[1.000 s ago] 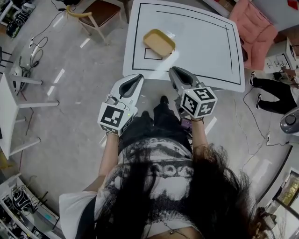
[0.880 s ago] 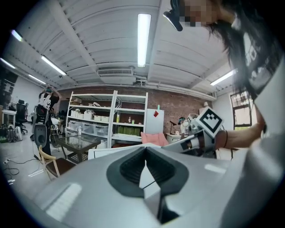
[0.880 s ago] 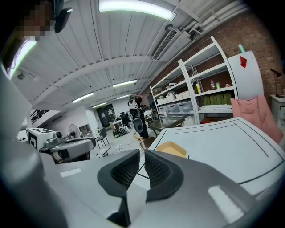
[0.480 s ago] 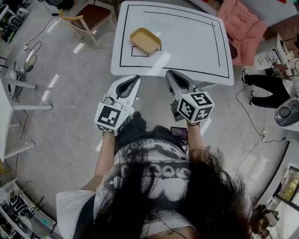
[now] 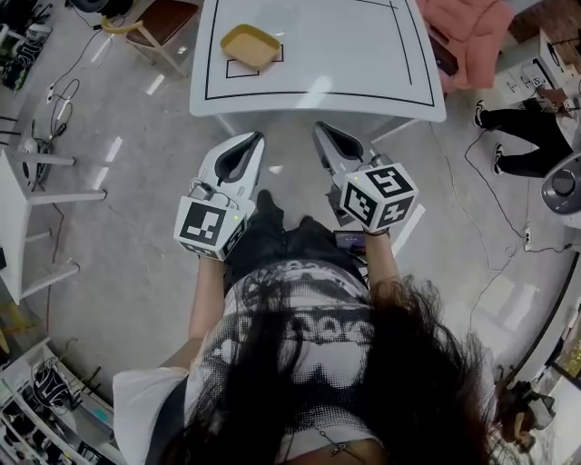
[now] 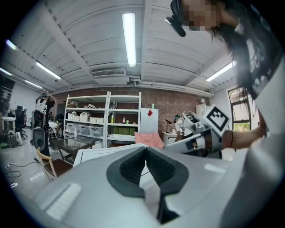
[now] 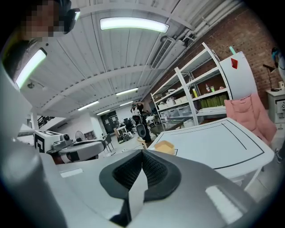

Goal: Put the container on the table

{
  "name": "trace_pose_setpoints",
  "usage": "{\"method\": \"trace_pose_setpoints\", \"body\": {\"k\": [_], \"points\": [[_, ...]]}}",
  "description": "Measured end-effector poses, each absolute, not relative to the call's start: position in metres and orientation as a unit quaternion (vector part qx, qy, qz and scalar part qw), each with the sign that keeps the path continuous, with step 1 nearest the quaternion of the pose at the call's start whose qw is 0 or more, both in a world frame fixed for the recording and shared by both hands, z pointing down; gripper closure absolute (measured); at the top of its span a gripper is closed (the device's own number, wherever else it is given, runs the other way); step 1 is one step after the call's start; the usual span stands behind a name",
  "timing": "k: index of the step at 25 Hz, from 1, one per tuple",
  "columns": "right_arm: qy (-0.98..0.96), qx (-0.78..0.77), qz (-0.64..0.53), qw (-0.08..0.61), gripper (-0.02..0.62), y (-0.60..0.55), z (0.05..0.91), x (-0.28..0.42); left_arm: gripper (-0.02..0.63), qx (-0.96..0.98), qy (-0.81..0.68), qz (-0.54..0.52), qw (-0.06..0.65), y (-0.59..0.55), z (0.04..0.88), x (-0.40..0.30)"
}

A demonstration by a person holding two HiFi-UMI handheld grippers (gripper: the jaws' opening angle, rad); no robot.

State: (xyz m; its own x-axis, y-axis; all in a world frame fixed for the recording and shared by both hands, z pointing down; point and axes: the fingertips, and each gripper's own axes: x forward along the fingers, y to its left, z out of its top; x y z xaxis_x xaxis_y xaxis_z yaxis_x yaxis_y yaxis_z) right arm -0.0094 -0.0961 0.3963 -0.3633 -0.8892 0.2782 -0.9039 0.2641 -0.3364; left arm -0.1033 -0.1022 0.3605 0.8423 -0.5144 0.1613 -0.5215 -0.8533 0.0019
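Note:
The yellow container point(image 5: 250, 44) sits on the white table point(image 5: 363, 54), over a small drawn rectangle near the table's left corner; it also shows as a small yellow container point(image 7: 164, 147) in the right gripper view. Both grippers hang over the floor, short of the table's near edge and well apart from the container. My left gripper point(image 5: 252, 138) is shut with nothing in it, its pads meeting point(image 6: 144, 149). My right gripper point(image 5: 320, 127) is likewise shut and empty point(image 7: 142, 152). The left gripper view does not show the container.
A wooden chair point(image 5: 168, 23) stands left of the table, and a pink seat point(image 5: 463, 18) to its right. A person's legs point(image 5: 513, 136) are at the far right. Another white table point(image 5: 18, 200) and cables lie on the left. Shelves point(image 6: 102, 120) line the far wall.
Both grippers have drawn back from the table together with the person. The table and container now sit farther up in the head view, with bare floor beyond the fingertips.

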Motion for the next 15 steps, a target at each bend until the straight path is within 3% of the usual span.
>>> {"method": "trace_pose_setpoints", "body": {"k": [15], "points": [[-0.818, 0.54, 0.199, 0.015, 0.591, -0.002, 0.393, 0.009, 0.606, 0.948, -0.308, 0.075, 0.017, -0.011, 0.369, -0.093]]}}
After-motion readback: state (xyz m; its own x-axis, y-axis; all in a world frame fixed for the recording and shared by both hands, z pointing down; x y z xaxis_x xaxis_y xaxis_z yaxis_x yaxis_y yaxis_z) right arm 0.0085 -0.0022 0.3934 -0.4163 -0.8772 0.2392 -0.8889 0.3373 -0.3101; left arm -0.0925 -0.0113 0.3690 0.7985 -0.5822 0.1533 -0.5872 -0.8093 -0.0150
